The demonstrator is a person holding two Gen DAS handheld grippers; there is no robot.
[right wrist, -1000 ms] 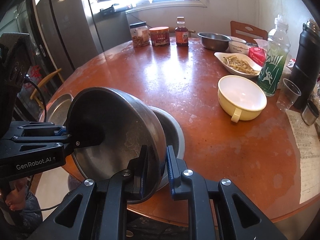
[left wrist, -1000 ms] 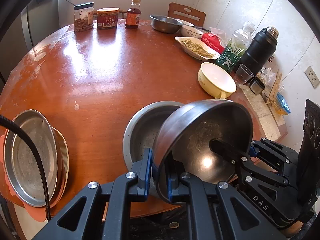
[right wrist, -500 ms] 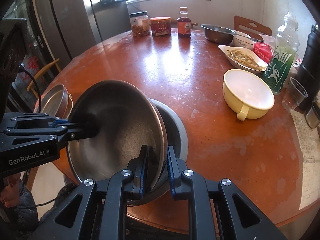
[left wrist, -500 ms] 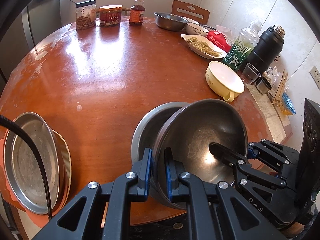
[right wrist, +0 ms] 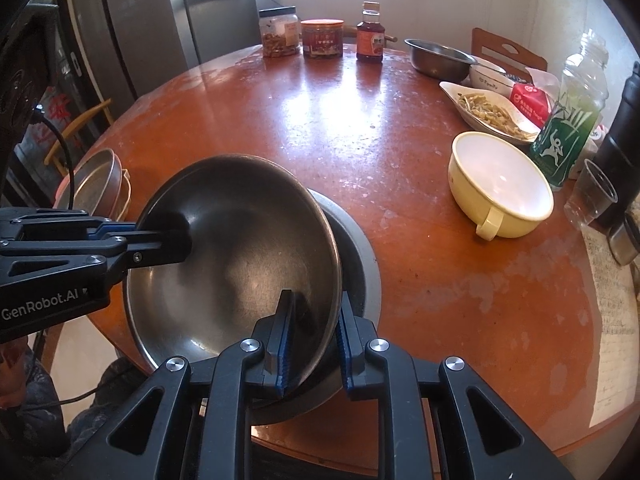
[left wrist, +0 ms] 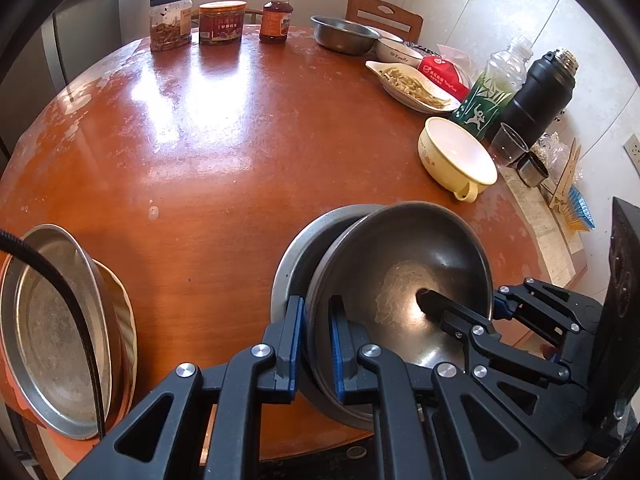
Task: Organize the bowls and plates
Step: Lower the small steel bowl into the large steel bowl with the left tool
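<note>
Left tool (left wrist: 314, 340) grips steel bowl (left wrist: 400, 280), stacked plates (left wrist: 52, 328) clearer left cam

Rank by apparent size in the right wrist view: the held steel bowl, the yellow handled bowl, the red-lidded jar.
1. Held steel bowl, though nearness to the camera inflates it.
2. Yellow handled bowl.
3. Red-lidded jar, farthest away, so true size is unsure.

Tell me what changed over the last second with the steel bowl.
The steel bowl, clamped at opposite rims by the left gripper and right gripper, tipped flatter and sank into the lower bowl. Both grips stayed on. The yellow bowl and plate stack kept their places.
</note>
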